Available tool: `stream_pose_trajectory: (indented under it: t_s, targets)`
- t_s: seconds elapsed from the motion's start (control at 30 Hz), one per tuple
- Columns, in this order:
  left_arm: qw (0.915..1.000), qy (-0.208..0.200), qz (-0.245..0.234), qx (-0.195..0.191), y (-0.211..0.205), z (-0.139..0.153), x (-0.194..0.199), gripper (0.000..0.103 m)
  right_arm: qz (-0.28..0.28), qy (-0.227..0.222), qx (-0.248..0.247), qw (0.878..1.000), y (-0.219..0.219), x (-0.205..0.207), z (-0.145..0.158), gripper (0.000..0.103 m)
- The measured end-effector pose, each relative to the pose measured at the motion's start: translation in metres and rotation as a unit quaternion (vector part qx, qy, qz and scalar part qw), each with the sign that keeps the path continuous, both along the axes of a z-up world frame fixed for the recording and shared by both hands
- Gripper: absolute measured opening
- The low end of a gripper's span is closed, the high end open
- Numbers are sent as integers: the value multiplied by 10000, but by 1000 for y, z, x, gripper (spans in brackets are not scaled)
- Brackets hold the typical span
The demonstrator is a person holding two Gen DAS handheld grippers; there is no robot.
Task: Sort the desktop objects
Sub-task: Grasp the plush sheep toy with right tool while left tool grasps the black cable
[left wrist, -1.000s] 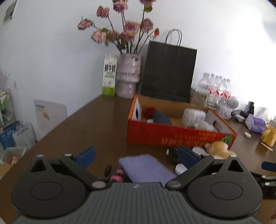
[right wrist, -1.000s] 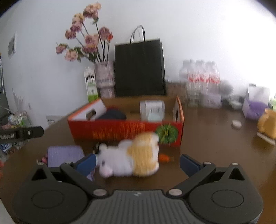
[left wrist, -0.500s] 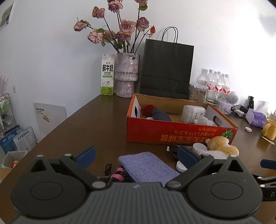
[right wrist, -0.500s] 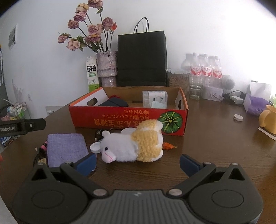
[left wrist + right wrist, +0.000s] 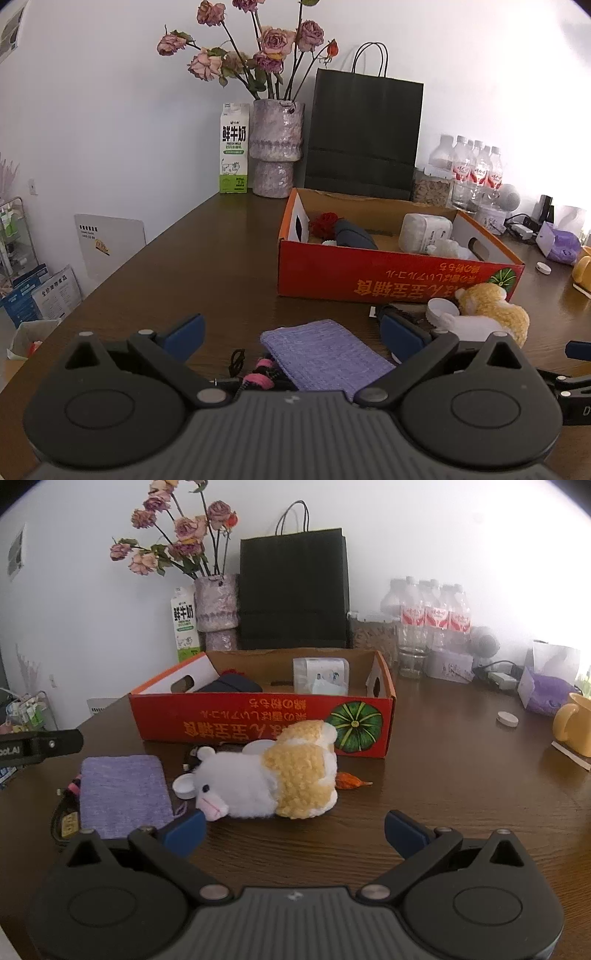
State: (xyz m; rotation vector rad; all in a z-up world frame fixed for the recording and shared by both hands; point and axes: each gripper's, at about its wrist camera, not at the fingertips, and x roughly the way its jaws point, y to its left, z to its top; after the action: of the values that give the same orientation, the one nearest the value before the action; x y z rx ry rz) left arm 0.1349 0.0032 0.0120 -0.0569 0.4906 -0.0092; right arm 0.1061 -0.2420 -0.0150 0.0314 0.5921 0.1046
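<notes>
A white and yellow plush toy (image 5: 273, 775) lies on the brown table just ahead of my right gripper (image 5: 293, 830), which is open and empty; it also shows in the left wrist view (image 5: 487, 314). A folded purple cloth (image 5: 325, 354) lies between the fingers of my open, empty left gripper (image 5: 291, 332) and shows in the right wrist view (image 5: 123, 794). A pink and black hair tie (image 5: 264, 371) lies at the cloth's left. White caps (image 5: 184, 786) and a small orange thing (image 5: 351, 781) lie by the plush. The red cardboard box (image 5: 258, 720) behind holds a white pack, a dark pouch and a red ball.
A vase of dried roses (image 5: 275, 147), a milk carton (image 5: 233, 147) and a black paper bag (image 5: 364, 136) stand at the back. Water bottles (image 5: 432, 620), a purple tissue pack (image 5: 546, 694), a yellow mug (image 5: 574, 723) and a white lid (image 5: 508, 718) are at the right.
Both grippers have drawn nearer to the table objects and steadied. The plush toy looks larger and sharper in the right wrist view. Both stay open.
</notes>
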Motion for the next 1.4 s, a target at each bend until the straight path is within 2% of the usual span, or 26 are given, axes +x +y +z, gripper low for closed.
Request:
stream_pose_trajectory:
  t_s: [0.23, 0.47, 0.7, 0.9, 1.03, 1.13, 1.23, 1.4]
  targets:
    - [9999, 133, -31, 68, 0, -4, 15, 103, 97, 72, -113, 9999, 8, 21, -3, 103]
    - [9997, 224, 45, 35, 9, -7, 21, 103, 260, -62, -190, 9995, 20, 45, 9, 103]
    - [9996, 250, 93, 41, 15, -4, 28, 103, -28, 98, -173, 9998, 10, 79, 18, 101]
    - [9995, 306, 21, 101, 13, -4, 35, 103, 54, 617, 29, 9981, 6, 106, 7, 78]
    - [9991, 416, -38, 124, 11, -8, 39, 103, 126, 786, 222, 9966, 3, 111, 0, 63]
    - [9987, 487, -39, 143, 9, -11, 41, 103, 124, 816, 253, 9963, 2, 109, -5, 59]
    - [9984, 537, -30, 142, 8, -13, 42, 103, 133, 741, 299, 9967, -1, 104, -3, 50]
    - [9984, 524, -79, 194, 3, -11, 41, 103, 202, 662, 378, 9969, -7, 96, -1, 47]
